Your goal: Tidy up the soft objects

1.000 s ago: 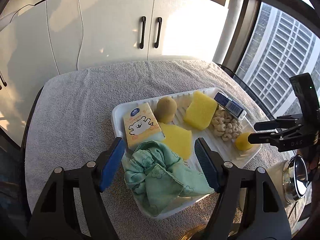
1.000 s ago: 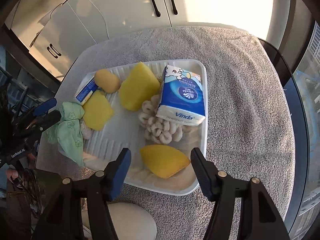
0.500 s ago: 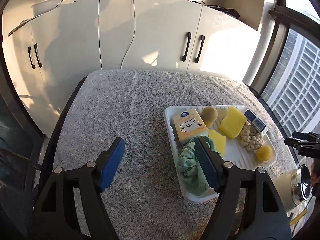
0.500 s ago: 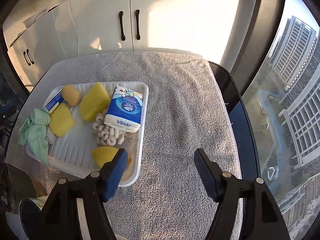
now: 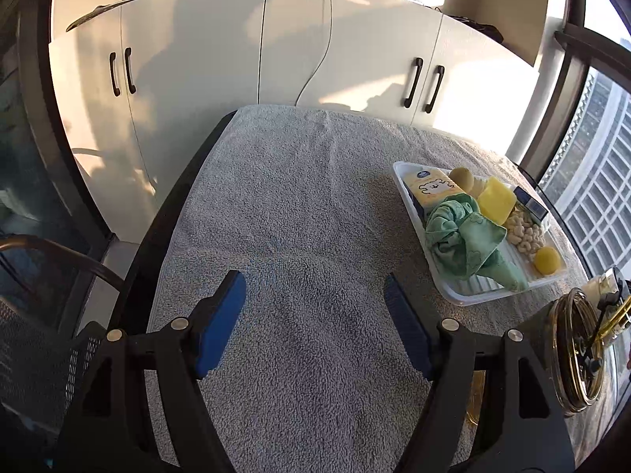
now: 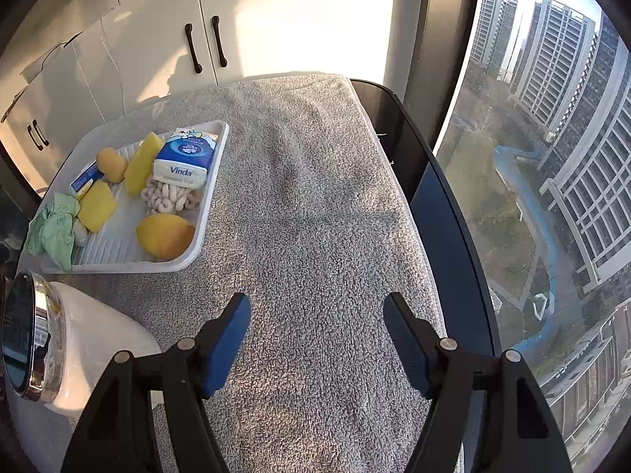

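White tray (image 5: pixel 465 298) of soft objects, green cloth (image 5: pixel 463 236) draping its near rim, right of the left gripper (image 5: pixel 315 315), left of the right gripper (image 6: pixel 317 333), both jaws released over bare grey towel (image 6: pixel 315 205), counter edge (image 6: pixel 453 205) right.

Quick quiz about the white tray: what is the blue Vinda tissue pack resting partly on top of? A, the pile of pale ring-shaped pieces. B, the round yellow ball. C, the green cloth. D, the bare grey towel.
A: in the right wrist view the blue Vinda tissue pack lies inside the white tray, its near edge overlapping the pile of pale rings, apart from the green cloth.
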Demonstrator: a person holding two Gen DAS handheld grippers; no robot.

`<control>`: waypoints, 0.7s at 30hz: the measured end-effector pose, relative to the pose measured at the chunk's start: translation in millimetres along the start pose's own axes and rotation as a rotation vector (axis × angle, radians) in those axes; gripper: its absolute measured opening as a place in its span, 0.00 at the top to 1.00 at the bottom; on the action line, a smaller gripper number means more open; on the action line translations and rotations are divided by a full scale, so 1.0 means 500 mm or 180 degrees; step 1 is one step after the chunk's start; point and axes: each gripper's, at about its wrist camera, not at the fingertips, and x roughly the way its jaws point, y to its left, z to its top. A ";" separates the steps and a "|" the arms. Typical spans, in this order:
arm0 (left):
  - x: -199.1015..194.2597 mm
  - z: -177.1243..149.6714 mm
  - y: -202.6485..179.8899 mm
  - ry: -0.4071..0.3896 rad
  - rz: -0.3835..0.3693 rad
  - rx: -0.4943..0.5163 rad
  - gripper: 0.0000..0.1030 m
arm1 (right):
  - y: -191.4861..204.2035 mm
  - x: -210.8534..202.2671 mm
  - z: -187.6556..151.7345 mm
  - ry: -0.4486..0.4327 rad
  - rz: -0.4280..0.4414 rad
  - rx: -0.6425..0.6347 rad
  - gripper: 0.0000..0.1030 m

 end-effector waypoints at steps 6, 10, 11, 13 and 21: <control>-0.046 -0.064 -0.005 -0.0103 0.0109 0.0052 0.31 | -0.002 -0.033 -0.062 -0.0060 -0.0107 -0.0015 0.30; -0.075 -0.113 -0.012 -0.0104 0.0159 0.0088 0.31 | 0.011 -0.060 -0.106 -0.0091 -0.0067 0.0005 0.22; -0.082 -0.125 -0.013 -0.0094 0.0145 0.0076 0.29 | 0.015 -0.070 -0.120 -0.0119 -0.0042 0.0026 0.16; -0.094 -0.151 -0.012 -0.0056 0.0122 0.0014 0.24 | 0.022 -0.087 -0.145 -0.0161 -0.0018 0.0074 0.10; -0.137 -0.228 -0.026 0.0116 -0.0047 -0.0153 0.16 | 0.069 -0.135 -0.242 -0.0149 0.0028 0.0079 0.00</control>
